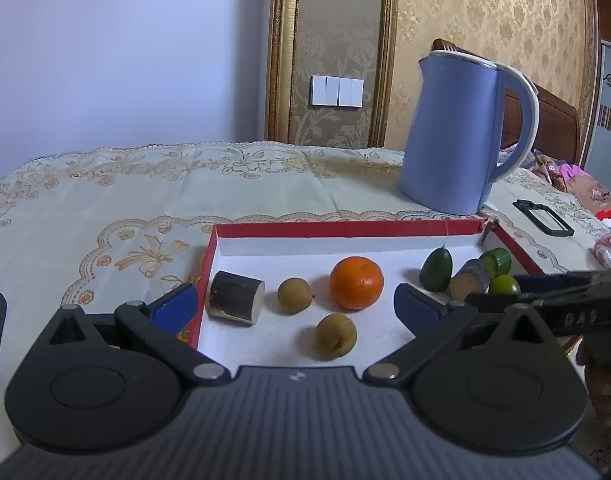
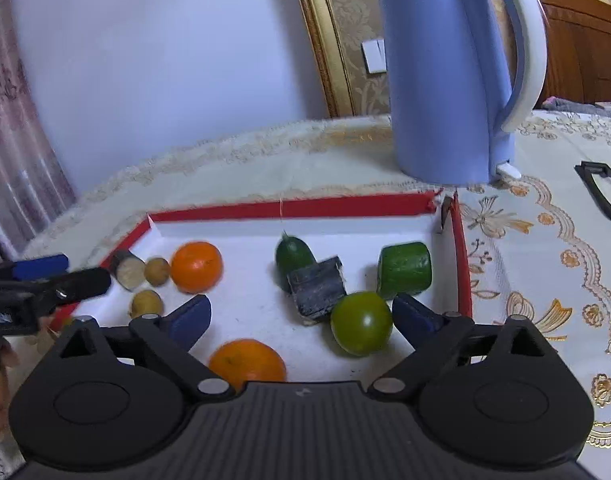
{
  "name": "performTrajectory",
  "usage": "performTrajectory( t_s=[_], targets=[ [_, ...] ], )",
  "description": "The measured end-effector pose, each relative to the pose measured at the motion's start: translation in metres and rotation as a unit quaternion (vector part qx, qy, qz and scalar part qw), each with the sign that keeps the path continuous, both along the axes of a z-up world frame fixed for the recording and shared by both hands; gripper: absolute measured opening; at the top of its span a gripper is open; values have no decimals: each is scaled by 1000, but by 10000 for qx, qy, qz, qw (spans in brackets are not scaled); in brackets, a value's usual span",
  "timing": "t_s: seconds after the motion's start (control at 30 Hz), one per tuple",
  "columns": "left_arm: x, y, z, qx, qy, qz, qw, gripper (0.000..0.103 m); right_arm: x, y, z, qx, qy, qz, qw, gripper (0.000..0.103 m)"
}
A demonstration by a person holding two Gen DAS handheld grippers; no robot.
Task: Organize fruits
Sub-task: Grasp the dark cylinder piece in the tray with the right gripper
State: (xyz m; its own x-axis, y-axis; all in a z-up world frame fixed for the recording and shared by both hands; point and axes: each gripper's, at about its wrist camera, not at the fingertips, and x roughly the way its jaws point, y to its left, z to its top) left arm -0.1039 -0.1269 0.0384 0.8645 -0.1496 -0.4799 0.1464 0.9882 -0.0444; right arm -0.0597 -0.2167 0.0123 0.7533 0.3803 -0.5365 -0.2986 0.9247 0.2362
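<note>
Nearest my right gripper (image 2: 301, 320) an orange (image 2: 247, 362) lies at the near edge of the red-rimmed tray (image 2: 345, 205), under my spread jaws, which grip nothing. At the tray's left end sit a cut dark cylinder (image 1: 235, 297), two small brown fruits (image 1: 294, 295) (image 1: 336, 336) and a second orange (image 1: 356, 282). My left gripper (image 1: 295, 300) hovers there, jaws wide and empty, one finger outside the tray's left wall. Toward the right end lie a dark green pointed fruit (image 2: 294, 256), a dark block-like piece (image 2: 317, 290) touching it, a round green fruit (image 2: 361, 323) just beside my right finger, and a green cut cylinder (image 2: 405, 270) near the right wall. Behind the tray's far right corner a blue kettle (image 2: 445, 80) stands on the cloth-covered counter (image 1: 145, 192).
</note>
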Motion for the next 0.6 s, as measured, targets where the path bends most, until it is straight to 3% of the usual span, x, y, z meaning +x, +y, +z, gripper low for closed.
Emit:
performTrajectory(
  t_s=[0.2, 0.33, 0.5, 0.6],
  targets=[
    [2, 0, 1, 0, 0, -4, 10000, 103, -20, 7, 2, -159, -40, 526, 9985, 98],
    [7, -6, -4, -2, 86, -35, 10000, 103, -32, 4, 9, -496, -379, 278, 9977, 98],
    [6, -11, -10, 31, 171, -43, 9998, 103, -13, 5, 14, -262, -309, 281, 9988, 98],
    [2, -6, -9, 48, 159, 0, 9999, 103, 3, 14, 12, -561, -345, 67, 9978, 98]
  ],
)
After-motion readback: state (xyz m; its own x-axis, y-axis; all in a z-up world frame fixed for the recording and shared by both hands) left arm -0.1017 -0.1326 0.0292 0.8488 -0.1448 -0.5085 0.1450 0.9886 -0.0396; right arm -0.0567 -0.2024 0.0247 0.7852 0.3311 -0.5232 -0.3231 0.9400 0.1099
